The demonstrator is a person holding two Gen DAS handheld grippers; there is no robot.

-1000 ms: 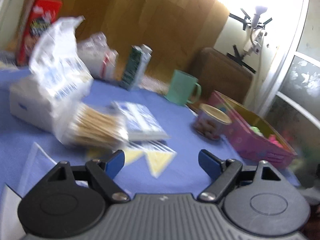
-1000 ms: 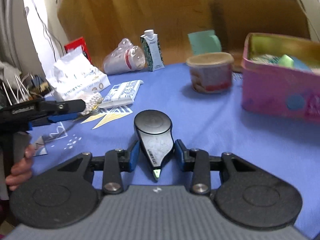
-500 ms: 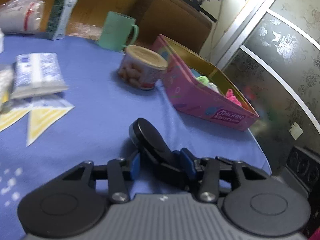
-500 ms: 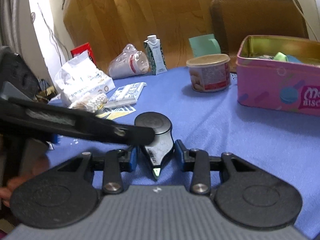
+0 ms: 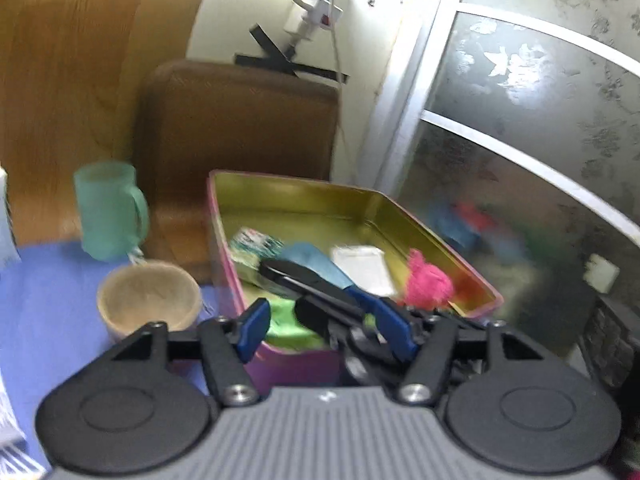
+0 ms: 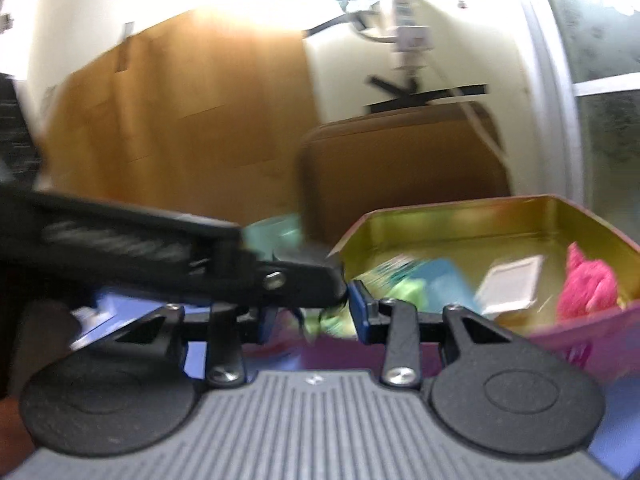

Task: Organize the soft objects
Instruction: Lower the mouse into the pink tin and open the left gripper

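Blur softens both views. A pink tin (image 5: pixel 304 200) with a gold inside stands on the blue tablecloth (image 5: pixel 48 300), in the middle of the left wrist view. The soft things lie inside it: a pink fluffy piece (image 5: pixel 428 284) by the right wall, a green cloth (image 5: pixel 286 322) at the near edge, a light blue piece (image 5: pixel 316 260) in the middle. Beside these are a white packet (image 5: pixel 362 266) and a patterned packet (image 5: pixel 256 242). Left of the tin stand a round tub (image 5: pixel 150 300) and, behind it, a green mug (image 5: pixel 108 212). A brown chair back (image 5: pixel 240 120) rises beyond the table.

The left gripper (image 5: pixel 324 330) sits low in its own view, at the tin's near wall. Its jaws have just been opening and now stand apart, released. Its blue pads (image 5: pixel 252 330) press on nothing, though a flat black object (image 5: pixel 288 276) and the other tool's fingers cross the gap between them.

The right gripper (image 6: pixel 314 314) comes in from the lower right of the left wrist view and appears clenched on that black object, which hangs over the tin's near half, above the green cloth. In the right wrist view the left tool's arm crosses from the left edge and hides much of the gap, so the grip itself cannot be made out there.
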